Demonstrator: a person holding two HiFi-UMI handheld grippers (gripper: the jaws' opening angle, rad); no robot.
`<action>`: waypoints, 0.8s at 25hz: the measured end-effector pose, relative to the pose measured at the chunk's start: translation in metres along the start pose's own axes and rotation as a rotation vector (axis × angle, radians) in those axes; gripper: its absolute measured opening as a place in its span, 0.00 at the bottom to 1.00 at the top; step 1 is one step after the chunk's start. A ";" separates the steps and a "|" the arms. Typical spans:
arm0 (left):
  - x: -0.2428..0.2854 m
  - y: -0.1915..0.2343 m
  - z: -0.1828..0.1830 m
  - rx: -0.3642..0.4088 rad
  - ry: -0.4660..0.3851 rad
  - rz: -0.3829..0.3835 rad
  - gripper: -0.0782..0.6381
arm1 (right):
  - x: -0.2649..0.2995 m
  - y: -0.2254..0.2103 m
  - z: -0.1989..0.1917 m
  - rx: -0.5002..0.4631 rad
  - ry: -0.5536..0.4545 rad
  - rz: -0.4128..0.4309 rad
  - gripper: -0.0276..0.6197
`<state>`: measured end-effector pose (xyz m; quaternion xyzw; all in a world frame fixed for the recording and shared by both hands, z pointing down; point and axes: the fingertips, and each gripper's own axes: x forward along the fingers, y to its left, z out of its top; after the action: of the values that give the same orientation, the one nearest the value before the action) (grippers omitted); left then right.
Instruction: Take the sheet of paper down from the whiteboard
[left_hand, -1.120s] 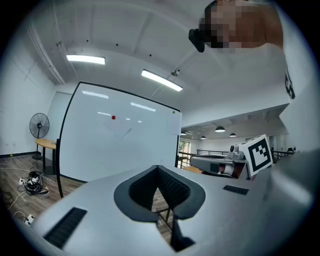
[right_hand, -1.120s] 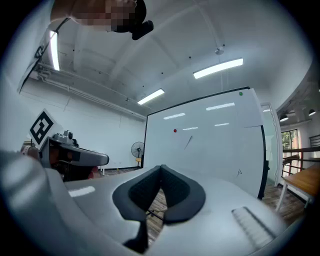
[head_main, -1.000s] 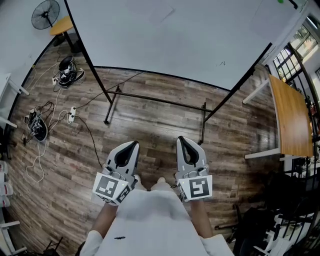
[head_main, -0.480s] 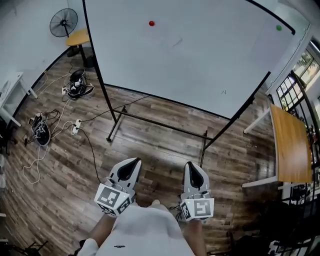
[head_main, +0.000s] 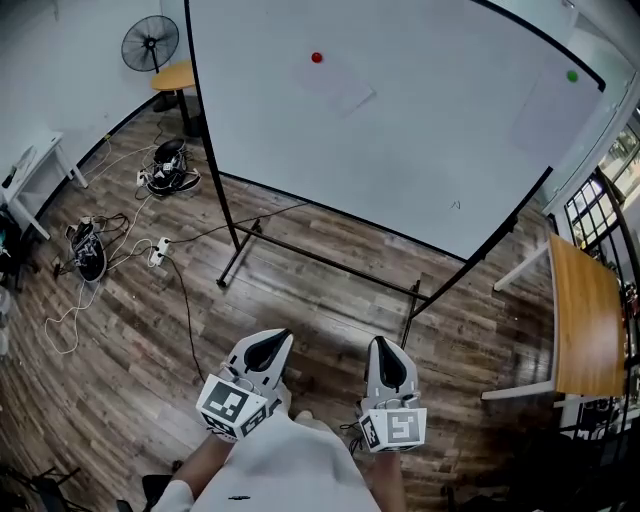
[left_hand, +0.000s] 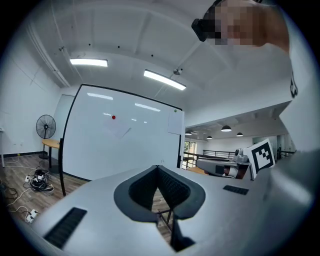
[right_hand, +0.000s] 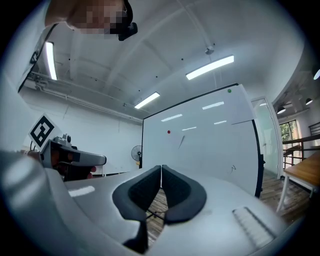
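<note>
sheet of paper (head_main: 338, 85): hangs tilted under red magnet (head_main: 317, 58) on whiteboard (head_main: 420, 150), well ahead, above, between both tongs | left gripper (head_main: 275, 342): jaws together, empty | right gripper (head_main: 382, 348): likewise | neither clearly nearer

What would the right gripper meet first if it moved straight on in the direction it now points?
Probably the bare lower part of the whiteboard, below the sheet of paper; nothing shows between the shut right gripper and it. Depth is unclear.
</note>
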<state>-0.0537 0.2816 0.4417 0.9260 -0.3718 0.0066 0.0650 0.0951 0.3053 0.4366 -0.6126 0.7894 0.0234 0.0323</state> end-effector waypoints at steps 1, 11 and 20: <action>0.002 0.002 0.001 -0.003 -0.003 0.006 0.12 | 0.003 -0.002 0.000 0.004 -0.001 0.007 0.05; 0.049 0.062 0.004 -0.037 -0.021 0.015 0.12 | 0.084 -0.009 -0.010 -0.009 0.009 0.046 0.05; 0.151 0.178 0.033 -0.041 -0.033 0.000 0.12 | 0.229 -0.043 -0.010 -0.019 0.017 0.014 0.05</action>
<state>-0.0684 0.0469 0.4387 0.9245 -0.3729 -0.0165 0.0780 0.0802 0.0726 0.4288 -0.6074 0.7938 0.0261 0.0196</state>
